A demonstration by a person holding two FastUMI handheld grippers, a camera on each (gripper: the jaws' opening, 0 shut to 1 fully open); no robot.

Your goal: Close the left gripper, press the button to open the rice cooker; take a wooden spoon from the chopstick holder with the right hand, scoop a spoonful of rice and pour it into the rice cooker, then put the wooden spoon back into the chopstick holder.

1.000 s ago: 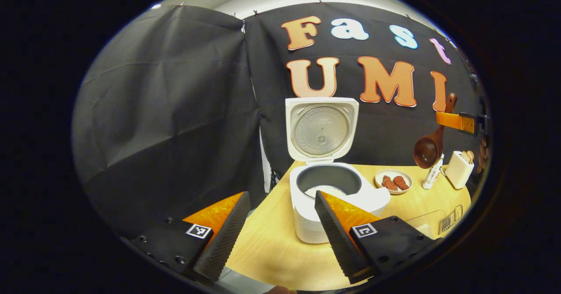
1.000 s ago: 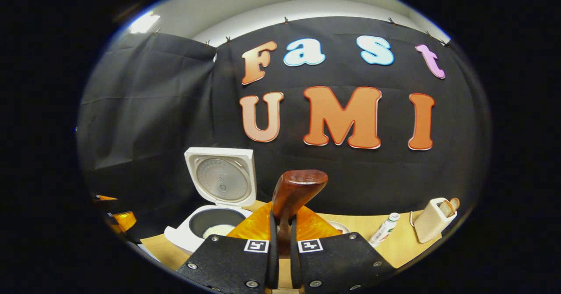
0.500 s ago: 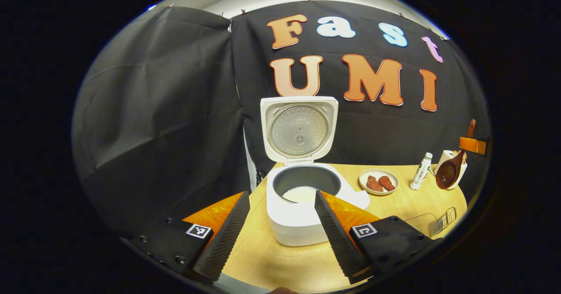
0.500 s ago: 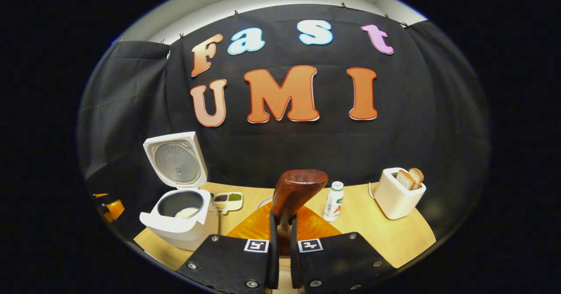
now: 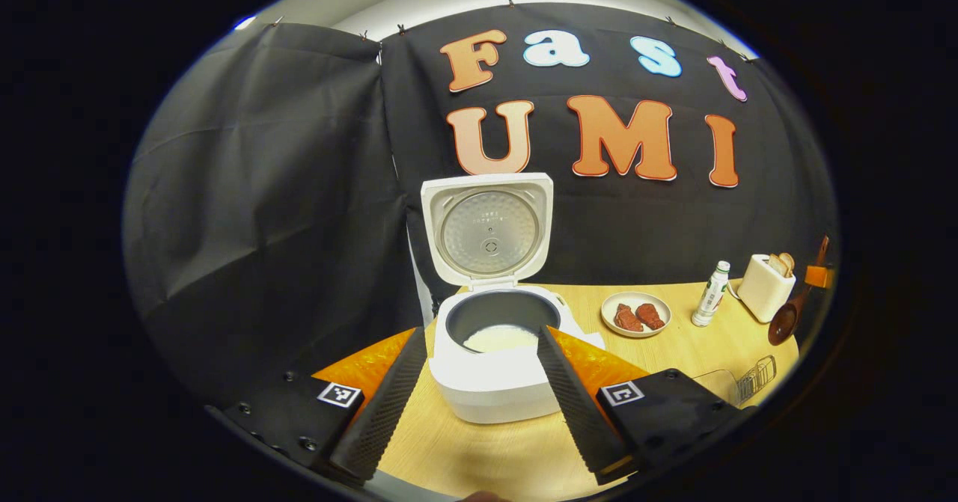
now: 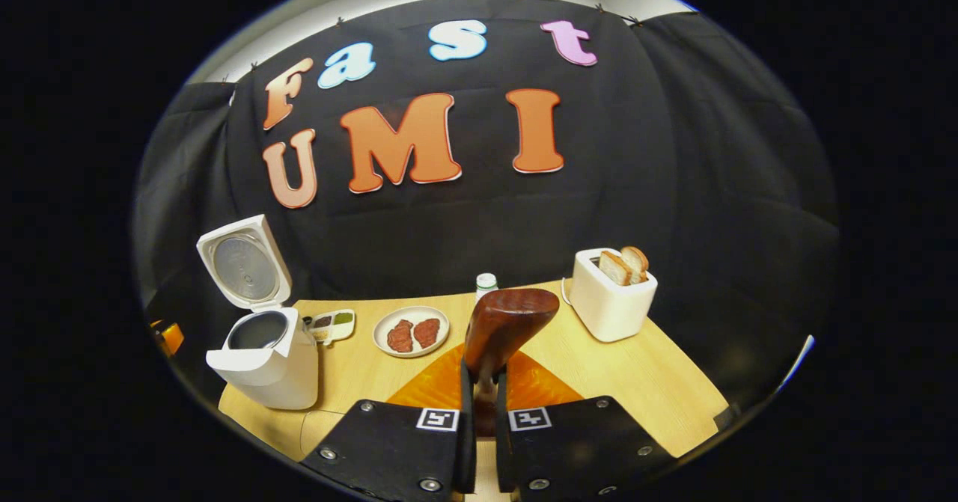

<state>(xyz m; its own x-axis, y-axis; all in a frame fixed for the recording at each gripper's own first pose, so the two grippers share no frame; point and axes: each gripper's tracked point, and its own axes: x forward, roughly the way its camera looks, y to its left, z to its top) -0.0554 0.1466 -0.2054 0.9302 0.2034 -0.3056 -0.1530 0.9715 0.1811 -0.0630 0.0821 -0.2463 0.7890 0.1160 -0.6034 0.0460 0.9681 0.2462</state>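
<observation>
- We are looking at the light wooden tabletop (image 5: 673, 349), which is spreading across the lower part of both views and carrying everything else.
- We are seeing the white rice cooker (image 5: 490, 382) at the centre of the left gripper view, its square lid (image 5: 488, 229) standing open and upright at 12 o'clock from the dark inner pot, with a layer of white rice (image 5: 500, 337) lying in the bottom of the pot. In the right gripper view the cooker (image 6: 266, 371) is sitting at 9 o'clock, at the left end of the table.
- We are holding the left gripper (image 5: 475, 405) released, its two fingers spread wide and gripping nothing, framing the front of the cooker at 6 o'clock.
- We are holding the right gripper (image 6: 479, 420) clenched on the dark brown wooden spoon (image 6: 505, 326), both fingers pressing the spoon between them at 6 o'clock of the right gripper view. In the left gripper view the spoon (image 5: 786, 322) is hanging bowl-down at 3 o'clock, just right of the toaster.
- We are noting the white toaster with two slices of bread (image 6: 612, 300) at 2 o'clock from the spoon.
- We are noting the round white plate with two reddish-brown pieces of food (image 6: 410, 331) at 10 o'clock from the spoon, between cooker and toaster.
- We are noting a small white divided dish of seasonings (image 6: 331, 324) just right of the cooker.
- We are noting a small white bottle with a green cap (image 5: 709, 294) standing between plate and toaster.
</observation>
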